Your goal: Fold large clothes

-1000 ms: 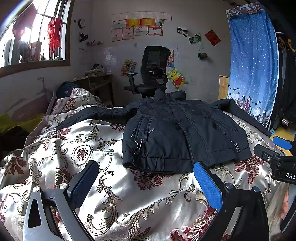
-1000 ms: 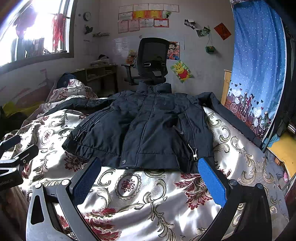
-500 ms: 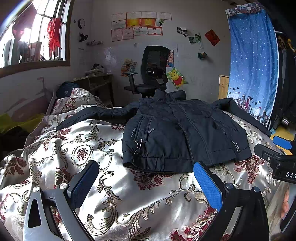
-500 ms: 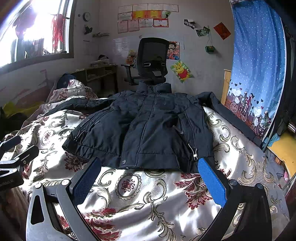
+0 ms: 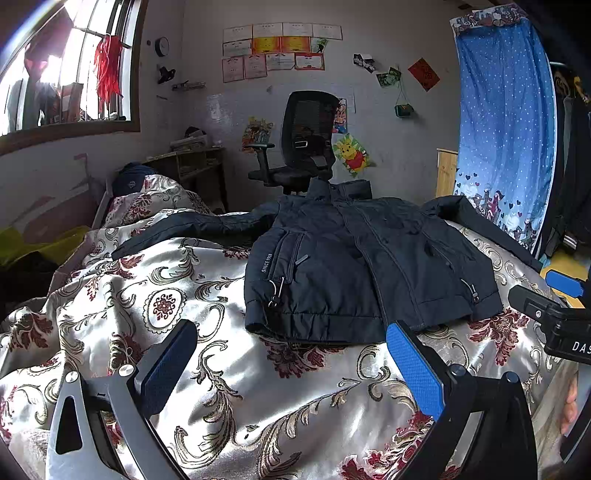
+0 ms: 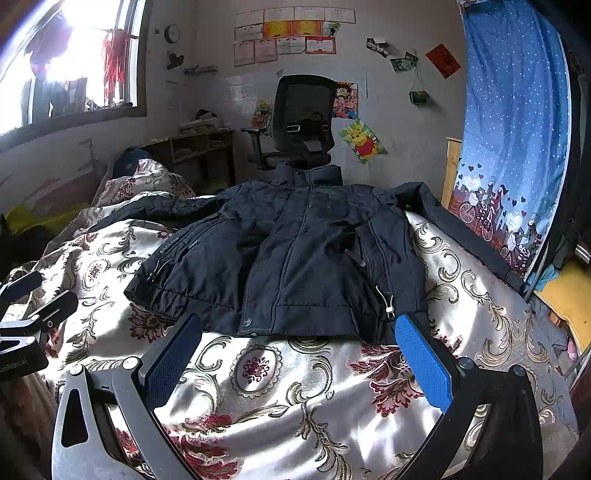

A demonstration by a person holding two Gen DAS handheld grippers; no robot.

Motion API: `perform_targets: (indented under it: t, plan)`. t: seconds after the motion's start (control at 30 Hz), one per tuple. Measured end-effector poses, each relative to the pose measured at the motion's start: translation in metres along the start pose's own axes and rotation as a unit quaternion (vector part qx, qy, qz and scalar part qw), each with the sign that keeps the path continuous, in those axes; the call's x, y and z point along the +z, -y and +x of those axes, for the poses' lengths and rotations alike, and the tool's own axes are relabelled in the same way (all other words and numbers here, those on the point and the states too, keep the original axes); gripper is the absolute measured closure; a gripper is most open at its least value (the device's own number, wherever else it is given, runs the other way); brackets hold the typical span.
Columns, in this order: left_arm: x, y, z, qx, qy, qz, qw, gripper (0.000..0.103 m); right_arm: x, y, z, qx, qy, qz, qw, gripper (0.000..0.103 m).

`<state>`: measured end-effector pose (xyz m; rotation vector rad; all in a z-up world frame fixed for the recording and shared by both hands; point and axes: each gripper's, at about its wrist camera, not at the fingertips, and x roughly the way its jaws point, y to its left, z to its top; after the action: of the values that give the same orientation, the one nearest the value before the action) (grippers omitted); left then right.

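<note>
The jacket lies flat and face up on the bedspread, zipped shut, collar toward the far wall and hem toward the cameras. Its sleeves are spread out to either side: one runs along the bedspread toward the window, the other reaches toward the blue curtain.

The left gripper hovers over the bedspread just short of the jacket's hem, jaws spread wide with nothing between them. The right gripper hovers likewise before the hem on the curtain side of the left one, released and empty, its blue pads apart from the cloth.

Behind the jacket's collar stands a black office chair. A pillow rests beyond the window-side sleeve. Above the chair, paper certificates are stuck to the wall.
</note>
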<state>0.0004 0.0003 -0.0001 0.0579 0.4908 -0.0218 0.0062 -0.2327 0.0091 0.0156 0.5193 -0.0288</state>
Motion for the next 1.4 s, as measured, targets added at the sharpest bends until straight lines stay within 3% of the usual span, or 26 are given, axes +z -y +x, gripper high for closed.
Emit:
perform_targets:
  t: [0.47, 0.83, 1.4]
  plan:
    - [-0.003, -0.001, -0.001, 0.004, -0.002, -0.003, 1.0000, 0.000, -0.001, 0.000, 0.001, -0.003, -0.002, 0.007, 1.000, 0.001]
    - [0.008, -0.018, 0.020, 0.013, -0.060, -0.031, 0.9976, 0.000, 0.013, 0.009, -0.001, -0.052, -0.022, 0.022, 0.998, 0.001]
    - [0.098, -0.011, 0.065, 0.026, -0.059, -0.039, 0.9972, 0.000, 0.087, 0.045, 0.008, -0.095, 0.013, 0.019, 0.995, 0.001]
